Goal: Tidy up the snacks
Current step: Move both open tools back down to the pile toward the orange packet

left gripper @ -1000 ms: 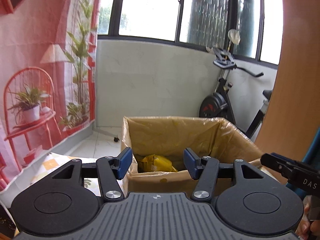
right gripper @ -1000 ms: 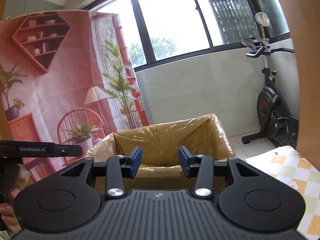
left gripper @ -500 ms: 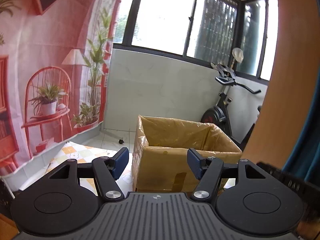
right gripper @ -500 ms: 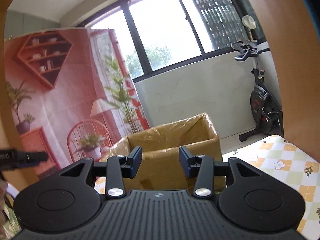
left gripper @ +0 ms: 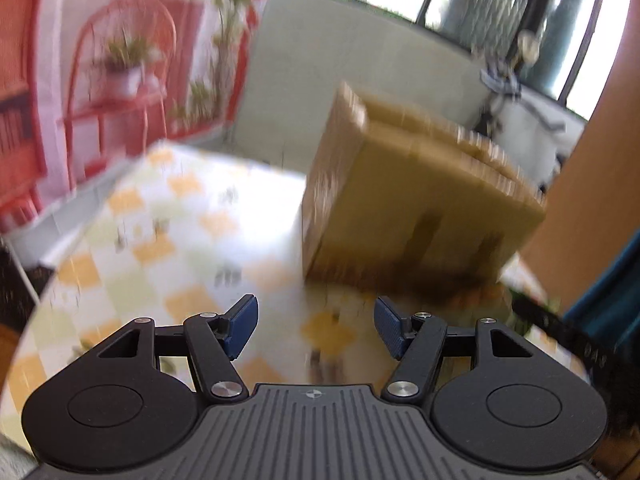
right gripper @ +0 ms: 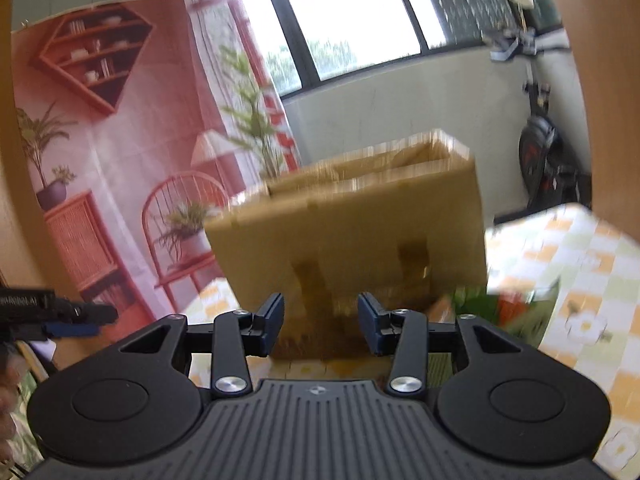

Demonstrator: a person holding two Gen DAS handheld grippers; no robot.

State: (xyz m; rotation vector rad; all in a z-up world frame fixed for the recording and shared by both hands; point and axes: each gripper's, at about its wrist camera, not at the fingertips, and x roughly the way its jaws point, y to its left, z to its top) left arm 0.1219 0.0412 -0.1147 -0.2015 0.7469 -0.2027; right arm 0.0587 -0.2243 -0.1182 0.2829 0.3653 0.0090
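A brown cardboard box lined with plastic stands on the checkered tablecloth; its inside is hidden from this low angle. My left gripper is open over the cloth, in front of the box's left corner, with nothing between its blue pads. My right gripper is open close to the box's front wall, also empty. Blurred green and red snack packets lie at the box's right foot. The left gripper shows at the right wrist view's left edge.
A red printed backdrop hangs on the left. An exercise bike stands behind the table by the windowed wall. A wooden panel rises on the right, and the cloth continues right of the box.
Both grippers have drawn back and dropped from above the box's mouth to low in front of it. The yellow packet inside is out of sight. The left jaws widened a little.
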